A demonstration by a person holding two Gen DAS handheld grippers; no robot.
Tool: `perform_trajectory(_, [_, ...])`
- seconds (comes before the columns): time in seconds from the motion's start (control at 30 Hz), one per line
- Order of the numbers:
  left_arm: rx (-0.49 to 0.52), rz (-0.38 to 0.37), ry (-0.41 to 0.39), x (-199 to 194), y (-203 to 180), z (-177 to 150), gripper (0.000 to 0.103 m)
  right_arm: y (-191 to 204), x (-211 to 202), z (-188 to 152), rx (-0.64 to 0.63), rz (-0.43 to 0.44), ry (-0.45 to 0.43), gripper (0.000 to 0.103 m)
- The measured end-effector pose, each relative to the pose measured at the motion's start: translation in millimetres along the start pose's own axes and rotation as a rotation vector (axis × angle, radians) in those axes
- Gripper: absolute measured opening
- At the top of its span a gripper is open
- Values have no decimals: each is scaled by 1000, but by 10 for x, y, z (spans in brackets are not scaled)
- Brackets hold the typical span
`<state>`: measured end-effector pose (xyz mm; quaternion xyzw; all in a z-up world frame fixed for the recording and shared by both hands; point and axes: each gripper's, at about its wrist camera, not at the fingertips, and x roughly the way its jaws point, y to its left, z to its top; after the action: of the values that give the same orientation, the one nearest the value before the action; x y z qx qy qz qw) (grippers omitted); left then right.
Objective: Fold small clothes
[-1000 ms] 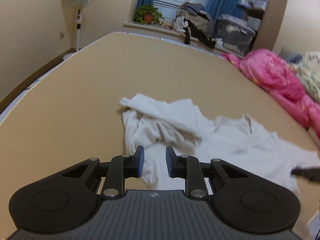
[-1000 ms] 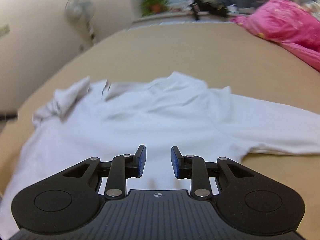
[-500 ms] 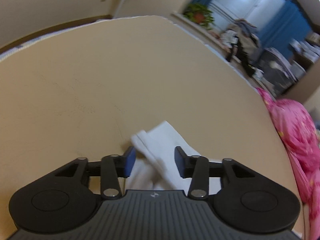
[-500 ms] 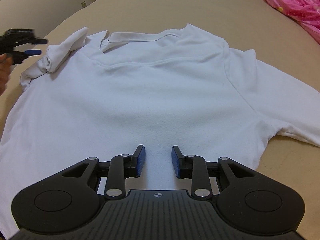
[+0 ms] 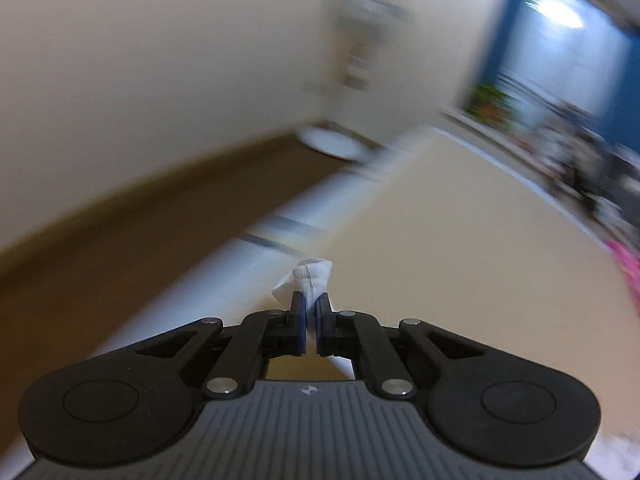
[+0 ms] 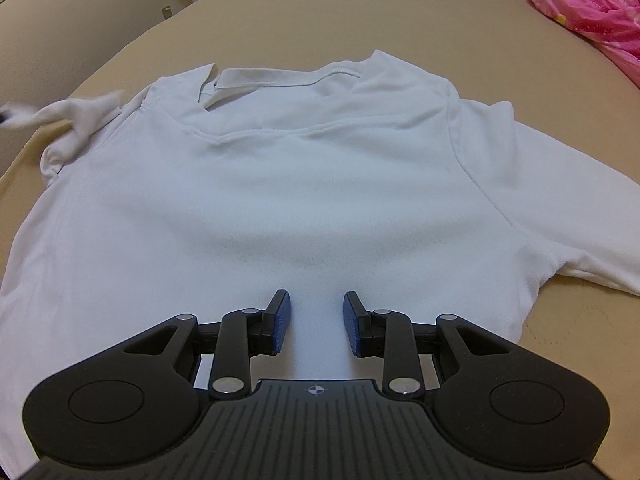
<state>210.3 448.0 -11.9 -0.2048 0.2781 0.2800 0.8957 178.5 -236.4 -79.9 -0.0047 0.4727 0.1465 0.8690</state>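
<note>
White shirt (image 6: pixel 280 184) soft matt knit cloth

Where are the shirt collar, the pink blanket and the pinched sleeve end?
shirt collar (image 6: pixel 280 76), right wrist view, on the flat white neckband.
pink blanket (image 6: pixel 592 4), right wrist view, on its bunched top right part.
sleeve end (image 5: pixel 312 278), left wrist view, on the white cuff sticking out past the shut pads.

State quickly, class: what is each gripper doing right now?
Left gripper: closed, pinching the white sleeve end of the shirt.
Right gripper: open, holding nothing, above the white shirt.
</note>
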Motion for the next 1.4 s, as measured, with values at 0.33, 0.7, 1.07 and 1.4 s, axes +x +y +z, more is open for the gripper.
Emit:
perform_trajectory(0.33, [-40,199,56,-259,1649,106,4,34,-6,-5,4,-19,-8,31])
perform_trajectory(0.7, [128,-34,-67,-707,-266,263,4,-93,-209,36,85,0,-106,31])
perform_trajectory(1.07, [410,-876,14,-2591,-3873,-1355,10,-715,-532,182,427,-7,-321,14])
perform_trajectory(1.4, [520,-861,150,-2470,-3162,-1927,36,-1016,-450,137,586,32,-272,25])
